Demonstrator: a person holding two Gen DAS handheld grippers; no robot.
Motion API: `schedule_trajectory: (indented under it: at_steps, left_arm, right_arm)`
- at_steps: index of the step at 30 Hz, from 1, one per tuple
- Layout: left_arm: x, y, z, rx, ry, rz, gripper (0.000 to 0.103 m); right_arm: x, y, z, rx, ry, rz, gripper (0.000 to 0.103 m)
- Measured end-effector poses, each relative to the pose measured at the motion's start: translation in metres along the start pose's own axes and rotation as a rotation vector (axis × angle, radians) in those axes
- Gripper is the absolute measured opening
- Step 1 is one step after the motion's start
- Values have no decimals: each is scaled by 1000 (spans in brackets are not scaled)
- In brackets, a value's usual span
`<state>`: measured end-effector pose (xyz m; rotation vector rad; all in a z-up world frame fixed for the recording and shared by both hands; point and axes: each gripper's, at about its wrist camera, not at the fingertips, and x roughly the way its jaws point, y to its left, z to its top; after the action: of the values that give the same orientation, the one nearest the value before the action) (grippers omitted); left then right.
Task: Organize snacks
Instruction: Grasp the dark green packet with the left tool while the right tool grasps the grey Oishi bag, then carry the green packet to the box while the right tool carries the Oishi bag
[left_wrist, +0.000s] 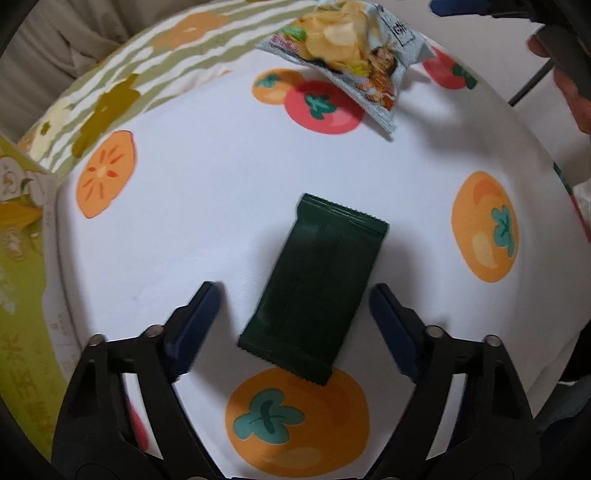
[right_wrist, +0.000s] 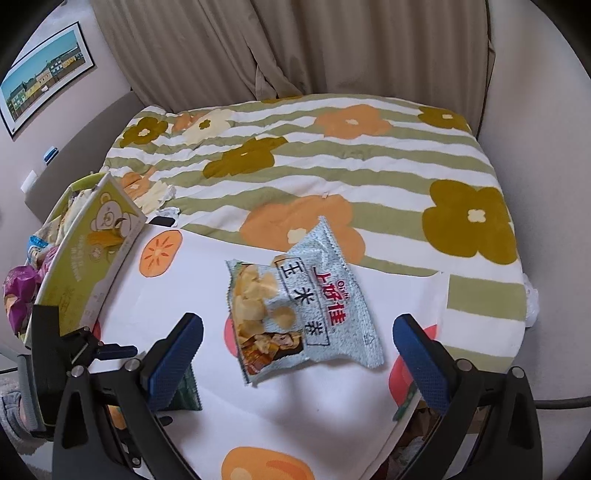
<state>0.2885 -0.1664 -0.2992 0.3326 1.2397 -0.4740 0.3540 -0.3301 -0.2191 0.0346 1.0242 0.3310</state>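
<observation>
Two snack packs lie on a fruit-print cloth, a pair of tongs over each.

A striped, flowered bedspread (right_wrist: 369, 166) covers the bed at the far side, under beige curtains (right_wrist: 258, 48). Nearer, the white cloth (left_wrist: 221, 184) with orange and red fruit carries the snacks. At the left edge stands a green box (right_wrist: 96, 254) with a bear on it, with more wrappers behind it. The pale chip bag (right_wrist: 299, 314) lies at the far part of the cloth, between the right tongs' (right_wrist: 299, 347) wide-open blue pads, which do not touch it. The dark green packet (left_wrist: 314, 288) lies flat at the near part, between the left tongs (left_wrist: 295, 295), whose pads stand partly open, just clear of its sides.
</observation>
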Motion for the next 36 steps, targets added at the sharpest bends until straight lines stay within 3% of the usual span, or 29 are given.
schedule_trajectory:
  at_steps: [6,8,11,27,29,31,36]
  left_arm:
    - [-2,-6,1,43,-4,-13,67]
    - [-4,-8,1,56,-5,-20,55]
    - [-6,-6,4,46,1,-20,46]
    - [-4,25,18,-137,-2,-28,45]
    - [-6,28,19,-155,-7,-28,45]
    - [-9,32,19,-175,-18,-28,45]
    - [-23,39,21,-218,-56,-10,45]
  right_arm:
    - [17,-11,3,0,48,29,102]
    - [22,-13,4,-6,57,54,102]
    - [31,-16,8,-28,81,85,102]
    - [81,-25,24,-4,169,255,102]
    - [80,-20,23,-14,163,263,96]
    - [79,-17,21,-18,161,284,75]
    - [71,-11,16,-19,139,276,61]
